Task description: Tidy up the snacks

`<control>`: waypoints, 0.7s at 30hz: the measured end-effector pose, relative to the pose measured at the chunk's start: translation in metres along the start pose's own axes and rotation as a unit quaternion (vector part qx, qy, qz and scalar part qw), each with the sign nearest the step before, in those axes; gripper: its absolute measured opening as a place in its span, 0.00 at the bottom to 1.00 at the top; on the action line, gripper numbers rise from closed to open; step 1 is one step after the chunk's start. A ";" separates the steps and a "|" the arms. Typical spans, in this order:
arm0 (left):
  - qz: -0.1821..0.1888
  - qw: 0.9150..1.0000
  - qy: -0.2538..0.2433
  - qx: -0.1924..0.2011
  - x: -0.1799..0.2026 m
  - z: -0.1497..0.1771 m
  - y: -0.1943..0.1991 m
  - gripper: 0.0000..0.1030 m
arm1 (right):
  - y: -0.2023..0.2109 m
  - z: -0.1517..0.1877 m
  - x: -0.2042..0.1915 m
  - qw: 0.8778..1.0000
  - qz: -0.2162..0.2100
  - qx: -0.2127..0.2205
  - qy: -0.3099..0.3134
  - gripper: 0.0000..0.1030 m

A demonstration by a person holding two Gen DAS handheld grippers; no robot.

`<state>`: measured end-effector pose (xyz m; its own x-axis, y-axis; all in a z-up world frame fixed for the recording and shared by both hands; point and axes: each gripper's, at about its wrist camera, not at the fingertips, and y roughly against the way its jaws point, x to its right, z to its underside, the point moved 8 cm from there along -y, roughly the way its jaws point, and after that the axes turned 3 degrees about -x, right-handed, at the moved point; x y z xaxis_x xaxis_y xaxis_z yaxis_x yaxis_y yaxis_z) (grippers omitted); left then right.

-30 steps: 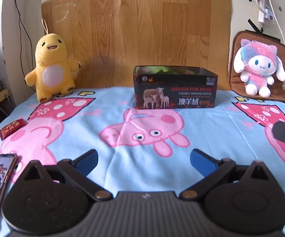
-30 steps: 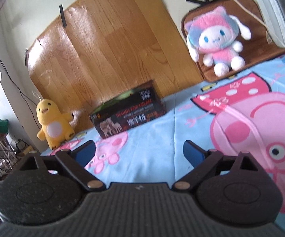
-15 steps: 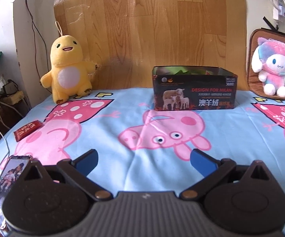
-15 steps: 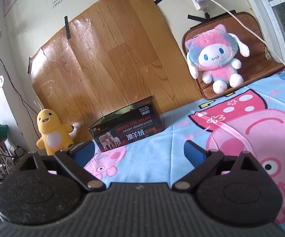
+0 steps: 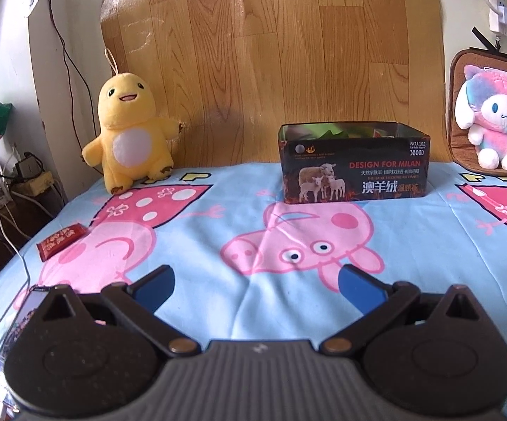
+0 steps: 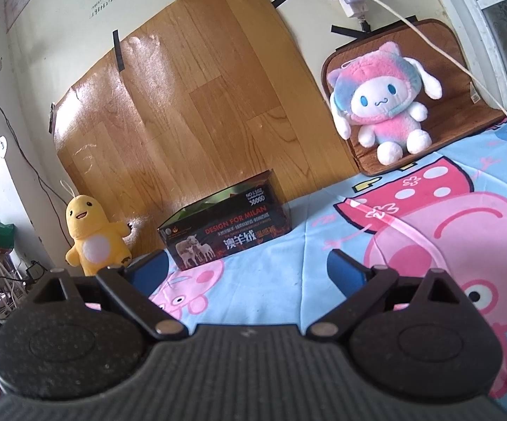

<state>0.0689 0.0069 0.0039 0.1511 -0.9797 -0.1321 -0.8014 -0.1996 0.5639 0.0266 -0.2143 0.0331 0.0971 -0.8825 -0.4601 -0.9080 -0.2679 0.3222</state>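
A dark open box (image 5: 354,165) printed with sheep stands at the back of the bed against the wooden board; green and orange packets show inside it. It also shows in the right wrist view (image 6: 227,226). A small red snack packet (image 5: 61,240) lies on the sheet at the left edge. My left gripper (image 5: 255,286) is open and empty, held above the sheet in front of the box. My right gripper (image 6: 246,272) is open and empty, farther right and tilted.
A yellow plush duck (image 5: 129,137) stands at back left, a pink-blue plush (image 5: 490,115) on a brown cushion at back right. A phone (image 5: 25,319) with a white cable lies at the near left edge. Cables and clutter lie beyond the bed's left side.
Both grippers have lifted and pulled back; the left view has swung left, so the box sits more to the right. The right gripper no longer shows in the left view. Jaws stay open.
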 end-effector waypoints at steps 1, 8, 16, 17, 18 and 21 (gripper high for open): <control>-0.003 1.000 -0.003 0.001 0.000 0.000 0.000 1.00 | 0.000 0.000 0.001 1.000 0.001 0.000 -0.002 0.96; -0.008 1.000 -0.008 -0.001 0.000 0.000 -0.002 1.00 | 0.000 0.001 0.003 1.000 -0.001 -0.004 -0.006 0.96; -0.014 1.000 -0.023 0.000 0.003 0.002 -0.003 1.00 | -0.001 0.002 0.006 1.000 -0.001 -0.009 -0.014 0.96; -0.014 1.000 -0.025 0.001 0.003 0.002 -0.003 1.00 | -0.001 0.002 0.006 1.000 -0.001 -0.009 -0.014 0.96; -0.016 0.999 -0.028 0.001 0.003 0.002 -0.003 1.00 | -0.001 0.002 0.006 1.000 -0.002 -0.008 -0.015 0.96; -0.019 0.999 -0.034 0.004 0.004 0.002 -0.003 1.00 | -0.001 0.002 0.007 1.000 -0.002 -0.009 -0.015 0.96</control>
<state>0.0708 0.0035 0.0002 0.1419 -0.9677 -0.2083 -0.8004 -0.2359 0.5510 0.0274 -0.2190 0.0279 0.0881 -0.8698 -0.4855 -0.9004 -0.2780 0.3347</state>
